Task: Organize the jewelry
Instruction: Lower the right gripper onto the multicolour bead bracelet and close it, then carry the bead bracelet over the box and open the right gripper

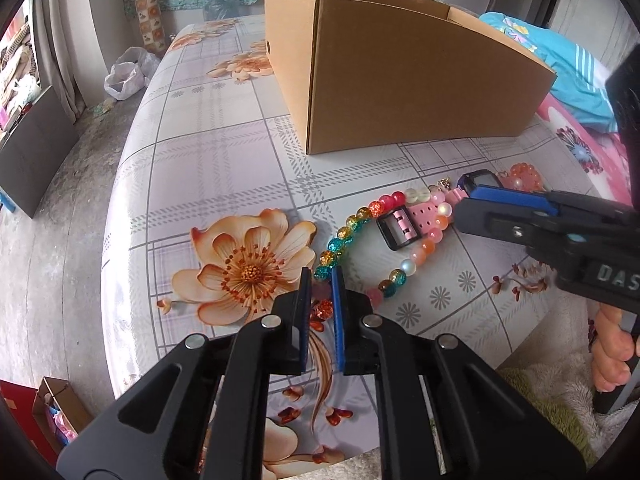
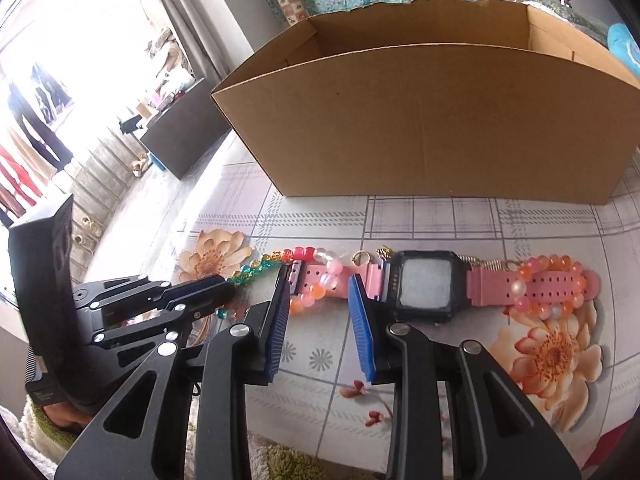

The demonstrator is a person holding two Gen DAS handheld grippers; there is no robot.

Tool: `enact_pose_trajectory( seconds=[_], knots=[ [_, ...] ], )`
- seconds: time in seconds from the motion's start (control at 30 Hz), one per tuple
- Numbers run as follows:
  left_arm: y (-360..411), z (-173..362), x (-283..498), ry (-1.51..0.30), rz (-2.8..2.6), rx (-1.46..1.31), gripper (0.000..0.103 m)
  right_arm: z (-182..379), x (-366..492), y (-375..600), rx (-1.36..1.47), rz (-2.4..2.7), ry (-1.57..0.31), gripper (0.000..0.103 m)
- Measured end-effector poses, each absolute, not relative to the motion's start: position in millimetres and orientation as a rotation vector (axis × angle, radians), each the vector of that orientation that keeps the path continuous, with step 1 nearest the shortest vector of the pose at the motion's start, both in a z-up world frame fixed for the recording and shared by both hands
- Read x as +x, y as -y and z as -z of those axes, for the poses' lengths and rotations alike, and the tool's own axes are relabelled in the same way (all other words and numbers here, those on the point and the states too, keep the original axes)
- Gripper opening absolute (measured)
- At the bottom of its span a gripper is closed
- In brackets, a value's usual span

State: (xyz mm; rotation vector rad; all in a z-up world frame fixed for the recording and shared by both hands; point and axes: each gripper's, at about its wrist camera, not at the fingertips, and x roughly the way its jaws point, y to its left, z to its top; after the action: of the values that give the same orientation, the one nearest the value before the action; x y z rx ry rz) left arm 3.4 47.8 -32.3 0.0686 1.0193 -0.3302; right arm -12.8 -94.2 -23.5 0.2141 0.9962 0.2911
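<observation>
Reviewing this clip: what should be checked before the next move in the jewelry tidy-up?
1. Left gripper shut on bead bracelet: ok.
2. Right gripper clamped on pink watch: cannot tell; the strap lies between its pads.
3. Bracelet free of the watch: not ok; its beads cross the strap.
4. Cardboard box open on top: ok.

left gripper (image 1: 321, 280): pointing steeply down, jaws nearly closed | right gripper (image 2: 320, 292): angled down, jaws partly apart
</observation>
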Motion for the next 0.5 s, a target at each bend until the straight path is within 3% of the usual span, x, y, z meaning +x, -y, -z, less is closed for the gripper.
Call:
enact_pose_trajectory(
  seconds=[0.5],
  knots=[
    [-46,32,8,-1.021,0.308,0.046,0.009,29,13,67,-0.089,-0.283,-1.036,0.014]
  ],
)
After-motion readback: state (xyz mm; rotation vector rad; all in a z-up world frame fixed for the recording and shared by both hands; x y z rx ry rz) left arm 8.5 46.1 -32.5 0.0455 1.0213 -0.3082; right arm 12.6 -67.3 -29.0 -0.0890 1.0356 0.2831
